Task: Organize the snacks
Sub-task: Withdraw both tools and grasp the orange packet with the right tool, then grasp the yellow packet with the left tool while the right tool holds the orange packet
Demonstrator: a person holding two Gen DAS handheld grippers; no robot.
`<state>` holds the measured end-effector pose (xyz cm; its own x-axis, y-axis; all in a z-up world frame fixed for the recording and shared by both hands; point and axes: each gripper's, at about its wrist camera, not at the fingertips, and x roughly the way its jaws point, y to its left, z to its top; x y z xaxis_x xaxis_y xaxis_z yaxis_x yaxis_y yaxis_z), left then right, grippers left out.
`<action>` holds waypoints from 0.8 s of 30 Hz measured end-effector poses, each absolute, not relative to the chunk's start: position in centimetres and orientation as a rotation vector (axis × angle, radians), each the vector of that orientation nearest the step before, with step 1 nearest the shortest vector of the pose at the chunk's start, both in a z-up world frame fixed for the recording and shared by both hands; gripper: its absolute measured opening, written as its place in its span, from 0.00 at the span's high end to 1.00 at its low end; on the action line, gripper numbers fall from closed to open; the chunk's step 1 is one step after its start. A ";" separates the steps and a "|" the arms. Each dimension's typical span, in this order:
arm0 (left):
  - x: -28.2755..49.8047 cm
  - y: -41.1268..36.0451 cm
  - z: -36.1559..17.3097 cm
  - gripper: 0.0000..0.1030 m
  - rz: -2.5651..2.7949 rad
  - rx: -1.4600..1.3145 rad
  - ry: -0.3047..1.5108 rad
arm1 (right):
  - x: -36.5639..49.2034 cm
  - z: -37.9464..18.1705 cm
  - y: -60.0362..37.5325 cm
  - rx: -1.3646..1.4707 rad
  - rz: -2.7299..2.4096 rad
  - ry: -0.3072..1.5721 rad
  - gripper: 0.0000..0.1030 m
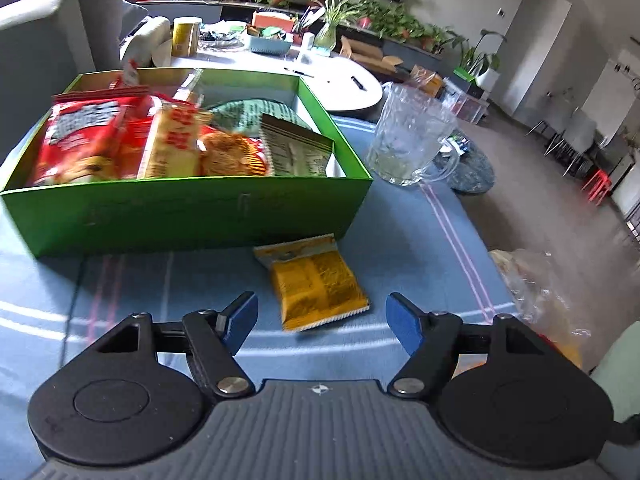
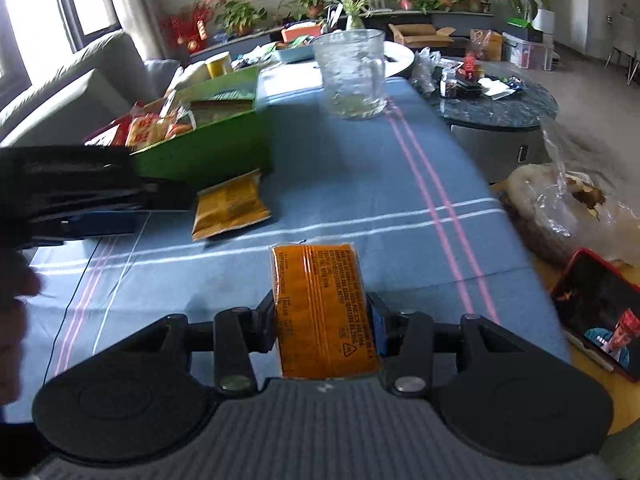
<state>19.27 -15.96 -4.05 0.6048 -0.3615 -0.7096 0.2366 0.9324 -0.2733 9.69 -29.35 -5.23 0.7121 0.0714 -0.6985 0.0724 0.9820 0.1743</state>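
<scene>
1. The green box (image 1: 192,216) stands open on the tabletop (image 1: 400,248), which wears a blue striped cloth. It is packed with snack packets: a red bag (image 1: 76,140) at its left, a yellow-and-red packet (image 1: 172,144) upright beside it, and a green packet (image 1: 296,152) leaning at its right.
2. A yellow snack packet (image 1: 316,284) lies flat on the cloth just in front of the box's near wall, its serrated ends visible.
3. An orange wrapped snack (image 2: 324,312), printed with small dark text, is held upright above the cloth, pinched between two fingers (image 2: 376,328).
</scene>
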 end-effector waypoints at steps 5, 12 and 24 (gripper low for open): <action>21.7 -17.5 -5.5 0.33 -0.293 -0.172 0.902 | 10.2 -5.1 -29.9 0.189 0.002 0.745 0.21; 23.8 -19.0 -6.0 0.32 -0.261 -0.138 0.915 | 11.0 -5.2 -30.7 0.221 0.027 0.734 0.21; 22.5 -18.9 -6.5 0.47 -0.314 -0.031 0.911 | 11.2 -5.0 -31.0 0.247 0.024 0.732 0.21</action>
<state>22.50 -18.92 -6.54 0.5709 -0.2811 -0.7714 0.2547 0.9538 -0.1590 11.23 -31.02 -4.98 0.7450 0.1077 -0.6583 0.0639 0.9708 0.2311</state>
